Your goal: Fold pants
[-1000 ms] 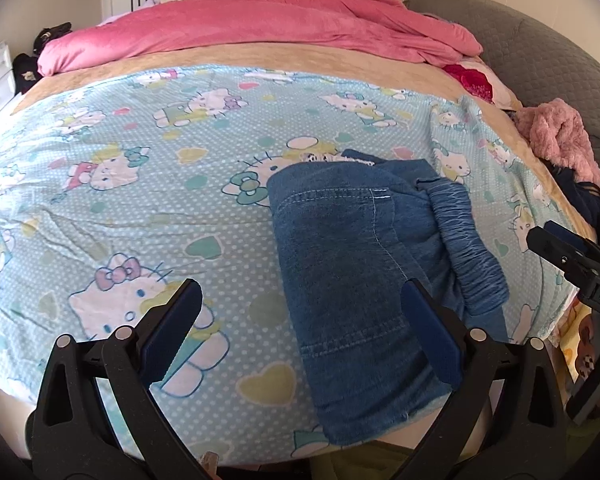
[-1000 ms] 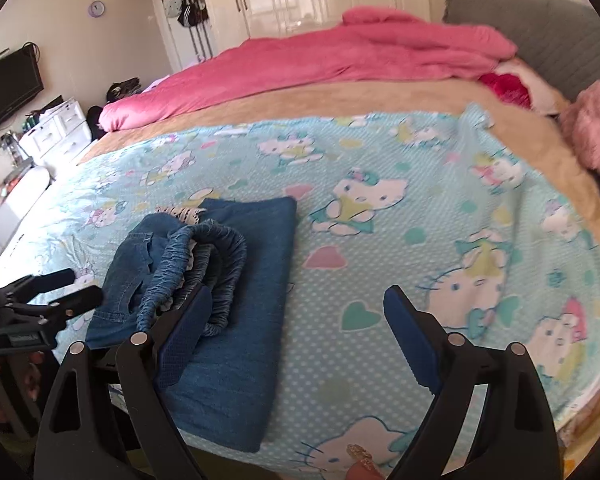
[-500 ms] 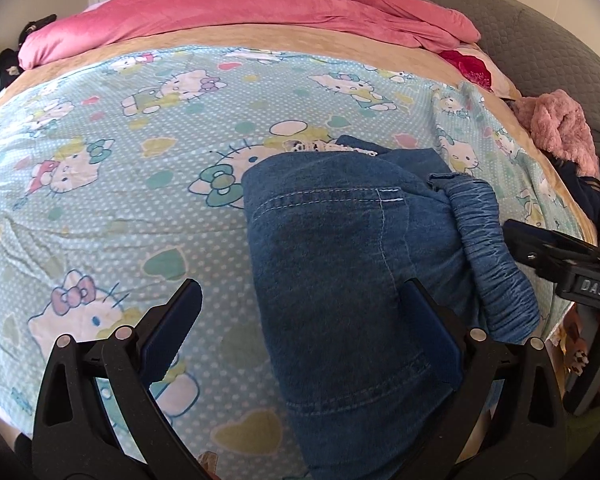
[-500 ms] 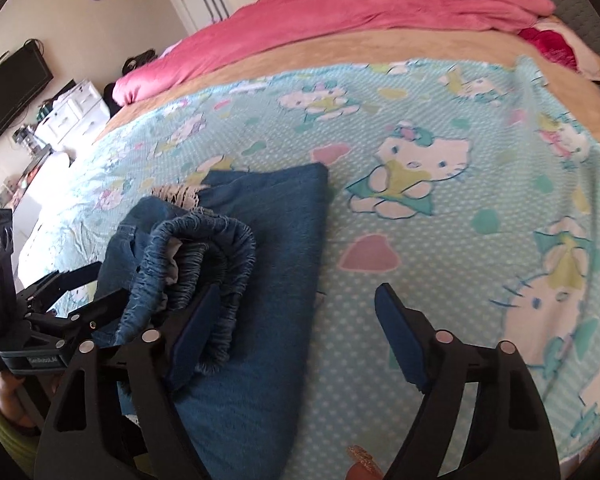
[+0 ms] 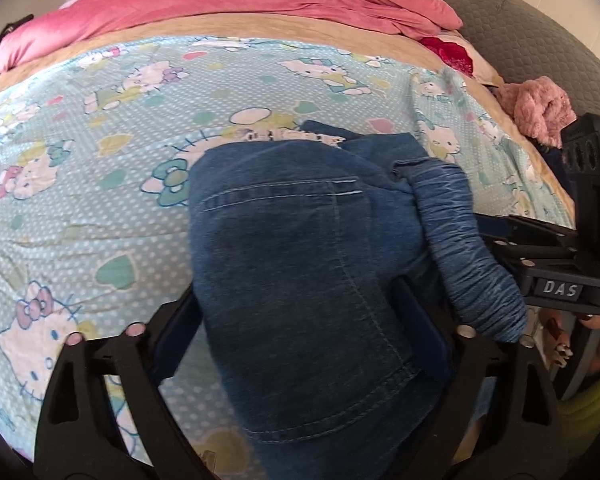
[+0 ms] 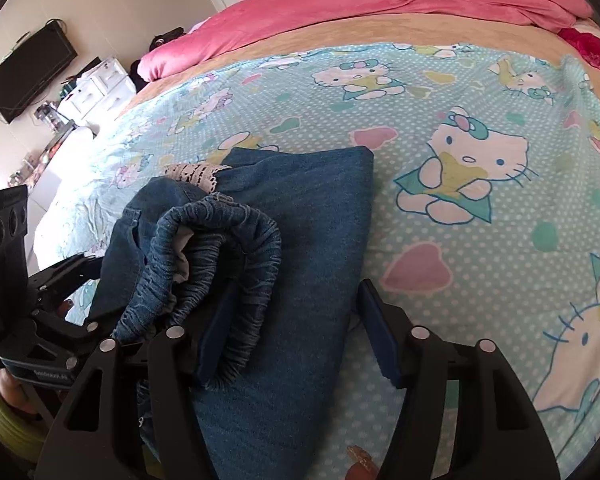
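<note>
Cartoon-print bedsheet (image 6: 440, 92) bearing folded denim pants (image 5: 300, 272); left claw (image 5: 300, 332) and right claw (image 6: 296, 328) closing astride, not yet gripping; uneven bites may undo folds

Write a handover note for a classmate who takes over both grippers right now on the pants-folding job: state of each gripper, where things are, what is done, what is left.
Left gripper: jaws closing, the near end of the folded pants between them; no firm pinch visible yet.
Right gripper: jaws closing, straddling the right part of the pants, its left finger beside the gathered waistband; grip not confirmed.
Pants: denim, already folded into a narrow stack at the near edge of the cartoon-print sheet, waistband bunched on top.
Done: lengthwise fold.
Left: probably secure both grips, fold the near end away across the stack, tidy the waistband.
</note>
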Demonstrator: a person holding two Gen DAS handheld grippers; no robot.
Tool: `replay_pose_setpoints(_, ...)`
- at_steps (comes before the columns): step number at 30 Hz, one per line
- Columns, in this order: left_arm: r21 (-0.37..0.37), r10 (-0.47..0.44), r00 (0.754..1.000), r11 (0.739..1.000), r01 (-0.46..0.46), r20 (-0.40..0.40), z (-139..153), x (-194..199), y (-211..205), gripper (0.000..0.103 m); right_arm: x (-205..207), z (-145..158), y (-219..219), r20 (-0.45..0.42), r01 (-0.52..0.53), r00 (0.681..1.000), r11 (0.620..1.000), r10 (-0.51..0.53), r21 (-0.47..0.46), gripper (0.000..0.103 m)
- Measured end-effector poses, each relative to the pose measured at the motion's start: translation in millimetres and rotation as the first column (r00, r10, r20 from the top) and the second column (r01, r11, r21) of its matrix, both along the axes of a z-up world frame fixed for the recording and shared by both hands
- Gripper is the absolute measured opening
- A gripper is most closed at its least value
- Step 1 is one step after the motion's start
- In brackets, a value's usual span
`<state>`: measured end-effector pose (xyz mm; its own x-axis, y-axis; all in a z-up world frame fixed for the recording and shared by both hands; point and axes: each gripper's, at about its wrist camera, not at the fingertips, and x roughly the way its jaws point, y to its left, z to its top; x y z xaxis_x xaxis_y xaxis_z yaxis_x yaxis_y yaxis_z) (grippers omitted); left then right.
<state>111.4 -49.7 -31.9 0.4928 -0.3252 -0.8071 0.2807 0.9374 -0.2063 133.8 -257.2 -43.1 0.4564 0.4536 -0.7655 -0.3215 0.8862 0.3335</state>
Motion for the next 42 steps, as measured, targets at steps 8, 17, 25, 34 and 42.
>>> replay_pose_setpoints(8, 0.031, -0.035, 0.999, 0.999, 0.034, 0.034, 11.9, -7.2, -10.4, 0.041, -12.5, 12.2, 14.8, 0.084, -0.055, 0.995, 0.998, 0.056, -0.015, 0.014)
replay_pose_setpoints(17, 0.007, -0.004, 0.997, 1.000, 0.004, 0.076, 30.3, -7.7, -8.0, 0.033, -24.5, 41.7, 30.0, 0.195, -0.092, 0.975, 0.993, 0.104, -0.068, 0.013)
replay_pose_setpoints(25, 0.021, 0.013, 0.991, 1.000, -0.016, 0.134, 52.6, 6.3, -6.6, 0.033, -5.1, 59.1, 36.4, 0.247, -0.088, 0.963, 0.993, 0.105, -0.078, 0.013)
replay_pose_setpoints(34, 0.036, 0.044, 0.983, 0.998, -0.052, 0.177, 67.5, 36.6, 0.6, 0.033, 30.1, 73.4, 50.0, 0.288, -0.080, 0.952, 0.992, 0.105, -0.096, 0.013)
replay_pose_setpoints(42, 0.037, 0.063, 0.981, 0.997, -0.070, 0.181, 66.1, 56.5, 4.4, 0.033, 53.7, 70.7, 60.2, 0.296, -0.069, 0.949, 0.988, 0.108, -0.138, 0.013)
